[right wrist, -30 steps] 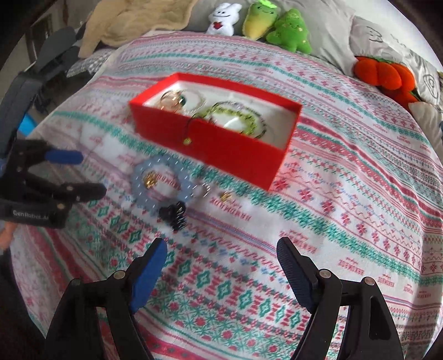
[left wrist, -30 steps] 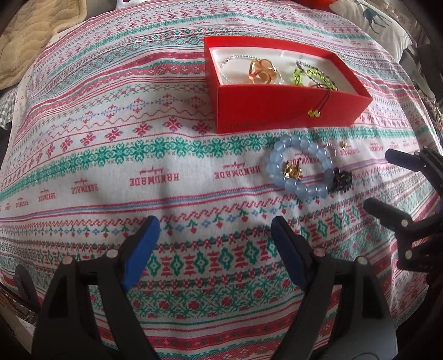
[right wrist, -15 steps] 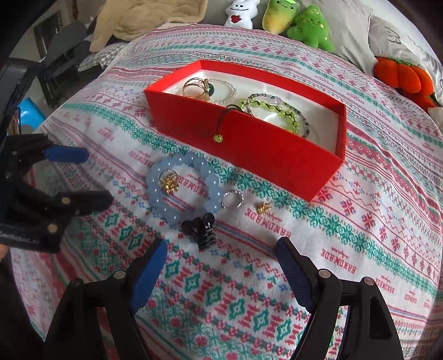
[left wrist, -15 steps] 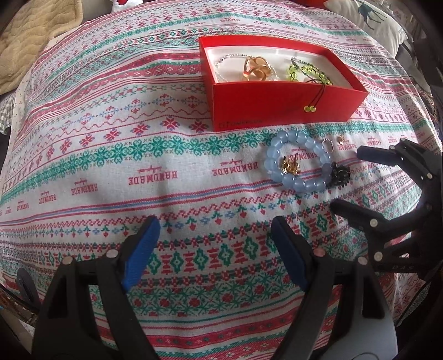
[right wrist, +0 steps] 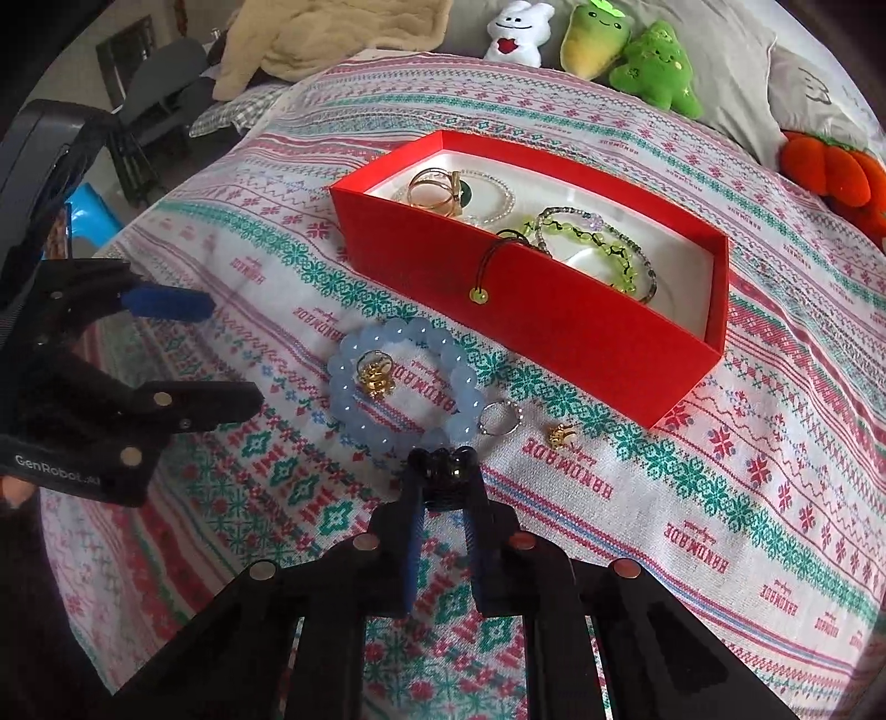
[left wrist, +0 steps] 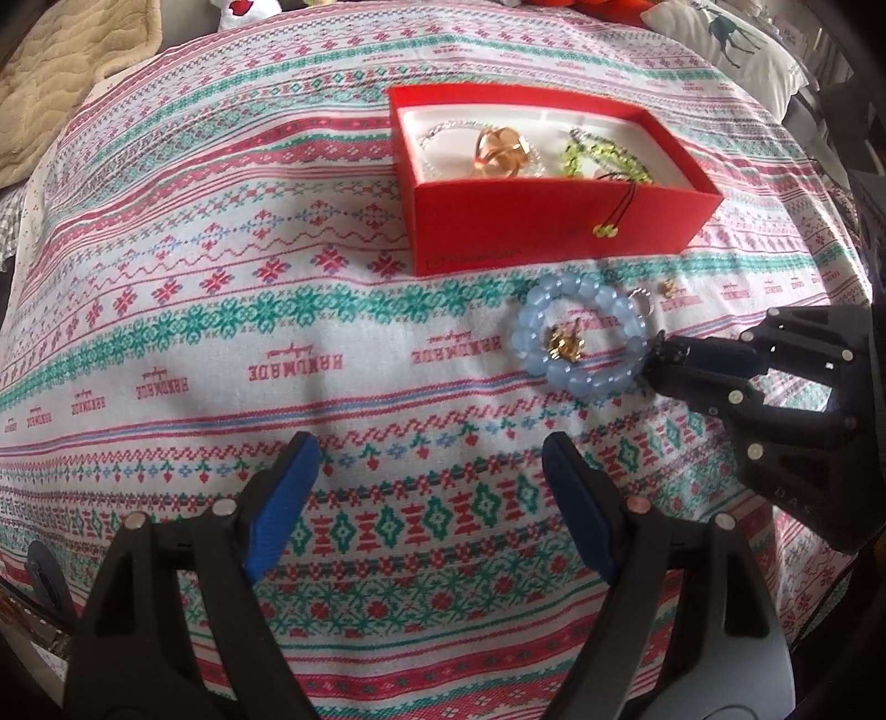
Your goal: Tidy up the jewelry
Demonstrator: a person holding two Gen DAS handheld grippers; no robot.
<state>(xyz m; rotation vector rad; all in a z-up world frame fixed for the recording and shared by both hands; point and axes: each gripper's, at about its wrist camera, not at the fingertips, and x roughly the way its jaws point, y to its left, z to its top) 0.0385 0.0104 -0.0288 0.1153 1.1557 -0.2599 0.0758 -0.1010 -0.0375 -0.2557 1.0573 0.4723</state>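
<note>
Patterned bedspread (right wrist: 692,498) carries a red box (right wrist: 554,327) of jewelry, with a blue bead bracelet (right wrist: 354,404) just before it. Right claw (right wrist: 446,476), just closed, clamps a small black clip (right wrist: 446,471) touching that bracelet; left claw (left wrist: 426,498) hovers apart, empty.

Brightness: you've got plenty of soft daylight here, nothing dim on the patterned cloth (left wrist: 232,310).
Shadows: faint and fuzzy; you can see a soft dark patch on the cloth left of the red box (left wrist: 554,221).
Glare: small highlights on the blue bead bracelet (right wrist: 398,382), and the box's white lining looks a bit washed out.
Focus: both views look sharp in the middle, no motion blur that you'd notice.
Edges: heavy fisheye bend, your corners go black, and the plush toys (right wrist: 626,50) curve along the rim.
</note>
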